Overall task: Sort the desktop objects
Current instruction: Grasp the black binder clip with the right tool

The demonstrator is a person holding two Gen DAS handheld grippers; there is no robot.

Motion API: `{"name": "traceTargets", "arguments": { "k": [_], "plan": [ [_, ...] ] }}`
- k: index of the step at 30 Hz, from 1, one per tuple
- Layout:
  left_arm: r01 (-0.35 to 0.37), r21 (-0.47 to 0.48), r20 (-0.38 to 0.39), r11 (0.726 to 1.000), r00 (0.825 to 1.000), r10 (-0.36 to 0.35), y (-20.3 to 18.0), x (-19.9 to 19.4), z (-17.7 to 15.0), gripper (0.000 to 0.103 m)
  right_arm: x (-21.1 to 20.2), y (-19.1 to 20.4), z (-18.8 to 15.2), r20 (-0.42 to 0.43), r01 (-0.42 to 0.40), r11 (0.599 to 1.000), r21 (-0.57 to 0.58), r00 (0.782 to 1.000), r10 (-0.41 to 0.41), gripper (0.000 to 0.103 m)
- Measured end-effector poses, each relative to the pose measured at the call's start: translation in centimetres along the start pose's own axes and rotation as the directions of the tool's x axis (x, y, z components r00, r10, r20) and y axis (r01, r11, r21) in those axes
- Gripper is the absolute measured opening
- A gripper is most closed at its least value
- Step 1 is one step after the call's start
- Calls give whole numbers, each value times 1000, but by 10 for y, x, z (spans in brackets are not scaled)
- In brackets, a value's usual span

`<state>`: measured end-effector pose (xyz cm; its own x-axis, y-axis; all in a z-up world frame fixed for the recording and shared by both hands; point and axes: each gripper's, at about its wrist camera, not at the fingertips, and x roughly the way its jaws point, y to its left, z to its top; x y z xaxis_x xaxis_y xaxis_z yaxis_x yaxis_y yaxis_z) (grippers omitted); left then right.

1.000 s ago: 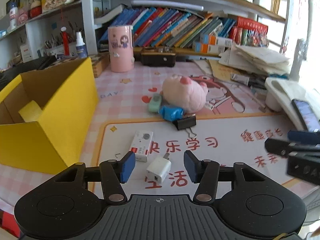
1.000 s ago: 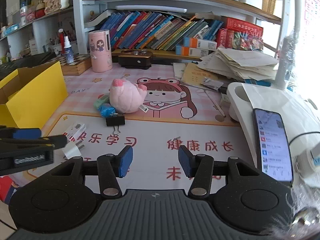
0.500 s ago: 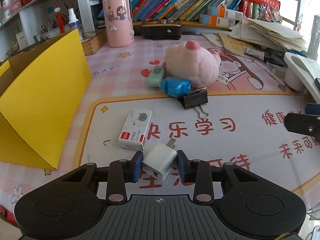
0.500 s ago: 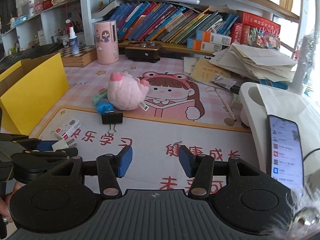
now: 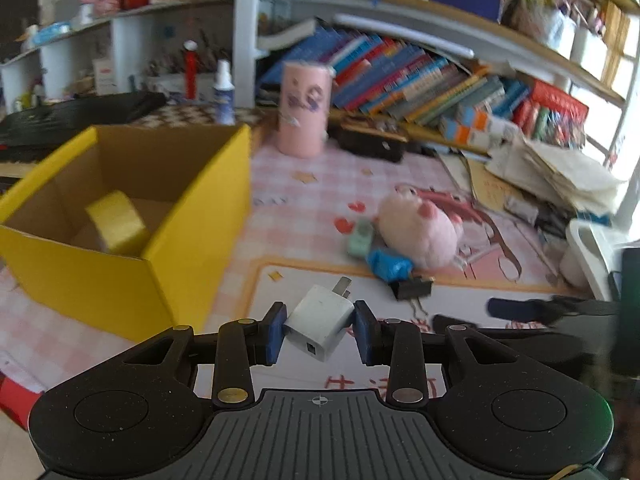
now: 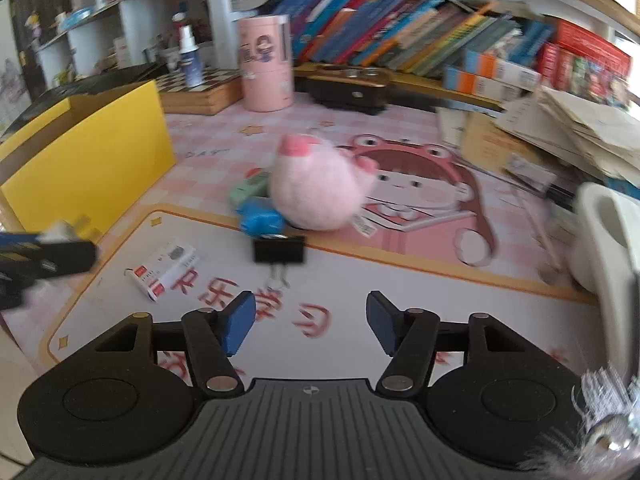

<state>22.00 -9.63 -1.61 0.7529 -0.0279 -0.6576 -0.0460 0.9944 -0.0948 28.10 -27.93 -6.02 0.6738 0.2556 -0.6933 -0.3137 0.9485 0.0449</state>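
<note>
My left gripper is shut on a white plug adapter and holds it above the desk mat, right of the open yellow box. A yellow tape roll lies inside the box. My right gripper hangs over the mat with its jaws opening and nothing between them. Ahead of it lie a black binder clip, a blue wrapper, a green eraser and a pink plush pig. A small white and red box lies to the left.
A pink cylinder holder and a dark case stand at the back below the bookshelf. Loose papers pile up at the right. A white stand sits at the right edge. The left gripper shows at the left.
The left gripper closed on the plug adapter on the mat and lifted it, turning toward the yellow box. The right gripper moved closer to the binder clip and its jaws widened.
</note>
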Motion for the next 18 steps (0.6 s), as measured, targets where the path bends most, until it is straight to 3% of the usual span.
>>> {"name": "traceTargets", "arguments": {
  "k": [13,15,18],
  "plan": [
    [-78,-13,33,997,996,79,8,-26,0,34,69,19,29,-13,7,1000,-14,1000,-7,60],
    [-78,-16,33,997,996,78,9,-27,0,34,74,18,30,-13,20,1000,-7,1000,-20,57],
    [-73,-22,32,997,997,74,9,-28,-1,34,77,14,29,-21,31,999,8,999,-30,41]
  ]
}}
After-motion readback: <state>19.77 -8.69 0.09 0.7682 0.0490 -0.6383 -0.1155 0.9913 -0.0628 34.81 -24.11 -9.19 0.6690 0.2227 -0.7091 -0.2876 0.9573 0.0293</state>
